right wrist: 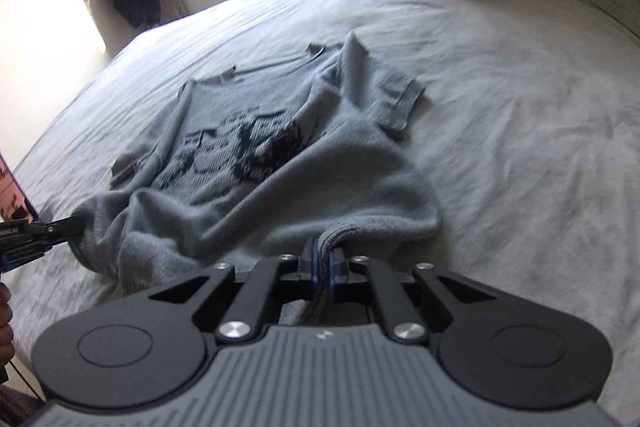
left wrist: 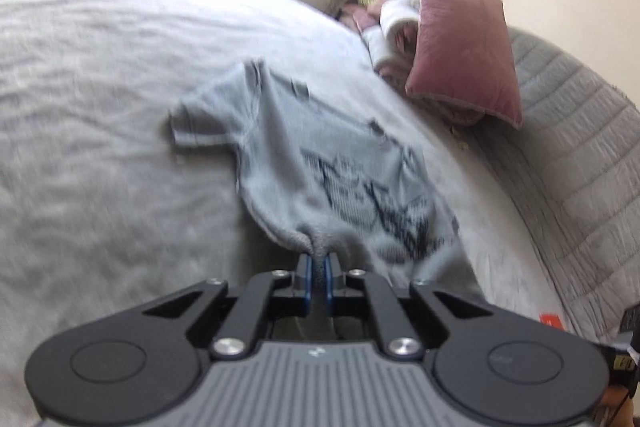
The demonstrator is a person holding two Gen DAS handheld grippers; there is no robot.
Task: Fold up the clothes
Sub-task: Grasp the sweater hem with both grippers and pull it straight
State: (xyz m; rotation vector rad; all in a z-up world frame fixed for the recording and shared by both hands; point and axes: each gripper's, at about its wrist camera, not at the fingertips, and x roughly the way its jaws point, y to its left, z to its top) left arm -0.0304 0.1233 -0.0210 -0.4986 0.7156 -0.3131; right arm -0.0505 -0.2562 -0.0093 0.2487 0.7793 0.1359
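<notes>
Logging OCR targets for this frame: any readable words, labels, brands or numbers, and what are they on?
Nothing can be read.
Dark knitted design on the grey sweater: pattern or lettering, too blurred to tell.
Small pale mark on the right gripper housing: a logo, not letters.
Print on the left gripper side: too small and blurred.
Orange tag on the bed edge: unreadable.

Grey sweater, dark knit motif; pink cushion; pale grey bedsheet.

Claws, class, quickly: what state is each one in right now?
Left claw: shut on the sweater hem.
Right claw: shut on the sweater hem.
</notes>
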